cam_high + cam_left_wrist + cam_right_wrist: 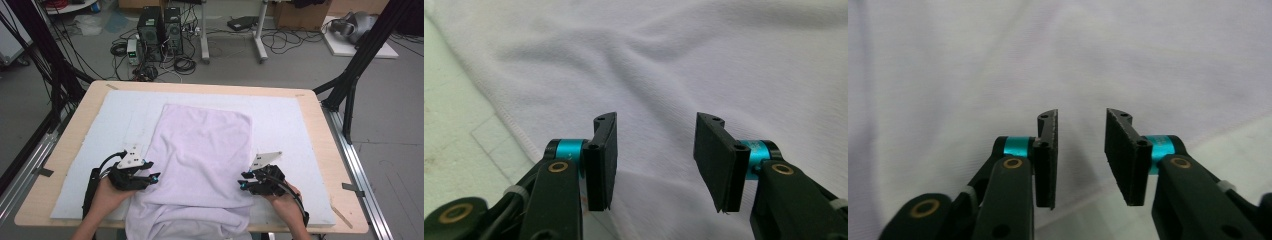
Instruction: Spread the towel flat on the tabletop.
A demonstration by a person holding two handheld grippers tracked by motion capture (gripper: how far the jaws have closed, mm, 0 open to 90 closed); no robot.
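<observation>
Towel: a pale lilac towel (202, 150) lies flat along the middle of the table (320, 135), its near end hanging over the near edge.
Left gripper (154, 177): at the towel's left edge, jaws apart, nothing clamped.
Right gripper (243, 184): at the towel's right edge, jaws apart, empty.

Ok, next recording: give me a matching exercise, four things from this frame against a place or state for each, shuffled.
Things:
1. towel
2. left tongs
3. right tongs
4. computer towers

Places or states:
A. on the floor beyond the table's far edge
B. open, at the cloth's right edge
C. spread on the white mat, near end hanging over the table's front edge
D. open, at the cloth's left edge

Pairs: 1-C, 2-D, 3-B, 4-A
</observation>
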